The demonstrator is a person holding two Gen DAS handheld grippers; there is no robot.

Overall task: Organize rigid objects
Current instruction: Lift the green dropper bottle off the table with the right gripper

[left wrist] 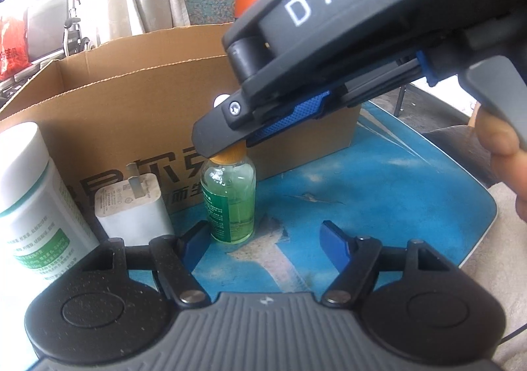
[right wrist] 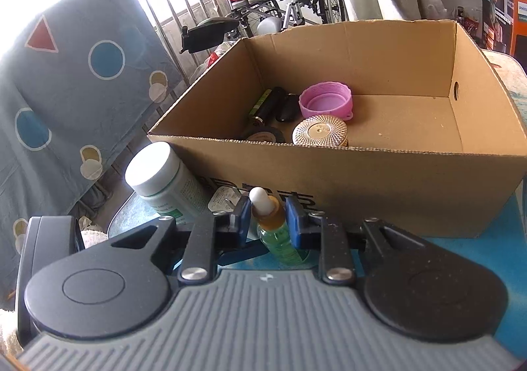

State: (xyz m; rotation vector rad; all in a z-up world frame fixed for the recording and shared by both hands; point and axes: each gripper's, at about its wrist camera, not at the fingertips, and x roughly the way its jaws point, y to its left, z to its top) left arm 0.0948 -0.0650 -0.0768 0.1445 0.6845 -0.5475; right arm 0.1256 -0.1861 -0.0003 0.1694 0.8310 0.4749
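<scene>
Pick step on dropper bottle [right wrist: 276,228]: stands upright on blue tabletop [left wrist: 411,193], just in front of cardboard box [right wrist: 411,193], near wall touching or nearly so.

Right gripper [right wrist: 267,218] closed around orange neck of the bottle, blue pads [right wrist: 244,219] pressing or all but pressing each side, white dropper bulb poking up between them. From left wrist view, same gripper comes in from above at a slant, tip over the cap. Bottle base apparently on the table.

Left gripper [left wrist: 263,241] partly open, nothing between fingers, sitting low just in front of the bottle. Idle.

Also waiting outside box: white jar [left wrist: 31,199] and white charger plug [left wrist: 135,206], just left of bottle.

Inside box already: purple cap [right wrist: 326,102], gold round compact [right wrist: 319,133], a few dark items.

Next, as judged: lift straight up to clear box wall, carry over rim, release onto bare right part of the floor. Narrow neck grip, so risk of bottle swinging or slipping; keep lift slow and vertical. Jar close by on left, avoid clipping it.
</scene>
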